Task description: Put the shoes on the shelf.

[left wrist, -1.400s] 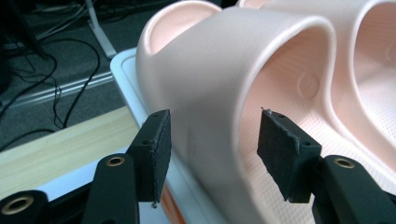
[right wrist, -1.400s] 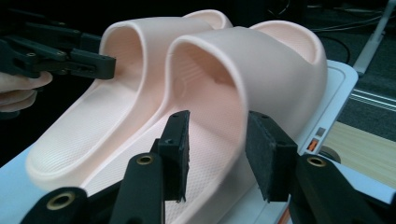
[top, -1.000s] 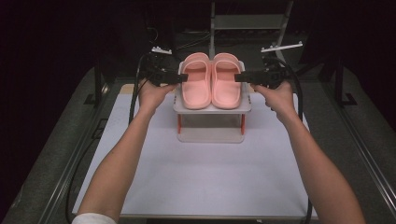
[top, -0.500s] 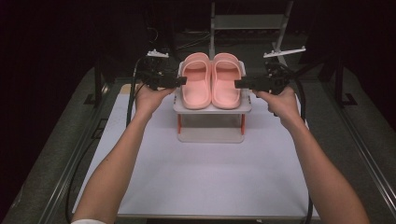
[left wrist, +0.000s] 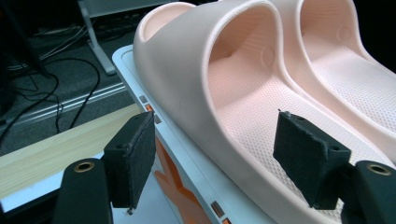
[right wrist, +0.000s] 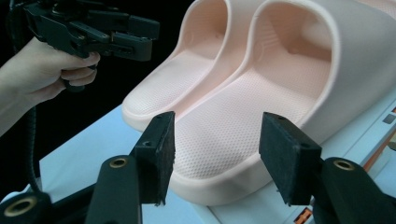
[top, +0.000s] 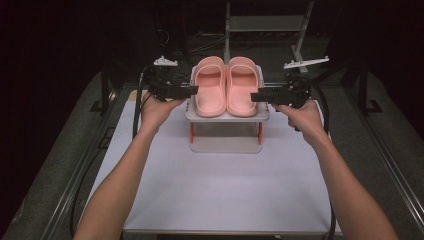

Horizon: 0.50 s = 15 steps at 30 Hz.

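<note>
Getting ready to grab. Left gripper wide open, left slipper right between its jaws. Right gripper wide open too, right slipper just ahead. Both on white stand. Next: probably push in, squeeze shut.
</note>
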Tool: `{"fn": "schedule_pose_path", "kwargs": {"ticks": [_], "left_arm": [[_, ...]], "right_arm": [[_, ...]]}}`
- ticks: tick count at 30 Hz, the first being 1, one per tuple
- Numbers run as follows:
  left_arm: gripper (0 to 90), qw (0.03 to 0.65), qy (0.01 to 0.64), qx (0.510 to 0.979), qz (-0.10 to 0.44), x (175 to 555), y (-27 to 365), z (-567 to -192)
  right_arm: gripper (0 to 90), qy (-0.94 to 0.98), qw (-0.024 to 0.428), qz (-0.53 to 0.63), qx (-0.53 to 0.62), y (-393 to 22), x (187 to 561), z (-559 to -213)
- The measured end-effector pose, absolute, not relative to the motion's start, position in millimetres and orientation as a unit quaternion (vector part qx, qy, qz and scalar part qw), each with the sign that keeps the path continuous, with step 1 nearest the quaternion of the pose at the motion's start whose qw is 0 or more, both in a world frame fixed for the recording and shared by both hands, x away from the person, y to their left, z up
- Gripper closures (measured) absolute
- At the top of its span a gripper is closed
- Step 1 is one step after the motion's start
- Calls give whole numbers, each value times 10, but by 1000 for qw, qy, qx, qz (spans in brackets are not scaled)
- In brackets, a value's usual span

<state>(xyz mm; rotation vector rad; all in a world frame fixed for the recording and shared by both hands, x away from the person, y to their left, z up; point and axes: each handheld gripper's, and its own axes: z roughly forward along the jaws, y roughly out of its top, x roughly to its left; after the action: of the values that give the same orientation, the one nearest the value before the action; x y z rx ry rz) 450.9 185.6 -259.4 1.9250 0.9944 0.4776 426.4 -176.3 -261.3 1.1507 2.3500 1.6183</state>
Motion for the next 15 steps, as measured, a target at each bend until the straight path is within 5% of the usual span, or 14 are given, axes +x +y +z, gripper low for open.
{"fn": "schedule_pose_path", "kwargs": {"ticks": [15], "left_arm": [[253,448,410,769,198,4359,2009,-2667]], "right_arm": [[427,759,19,540,364,-1811,4114,-2656]]}}
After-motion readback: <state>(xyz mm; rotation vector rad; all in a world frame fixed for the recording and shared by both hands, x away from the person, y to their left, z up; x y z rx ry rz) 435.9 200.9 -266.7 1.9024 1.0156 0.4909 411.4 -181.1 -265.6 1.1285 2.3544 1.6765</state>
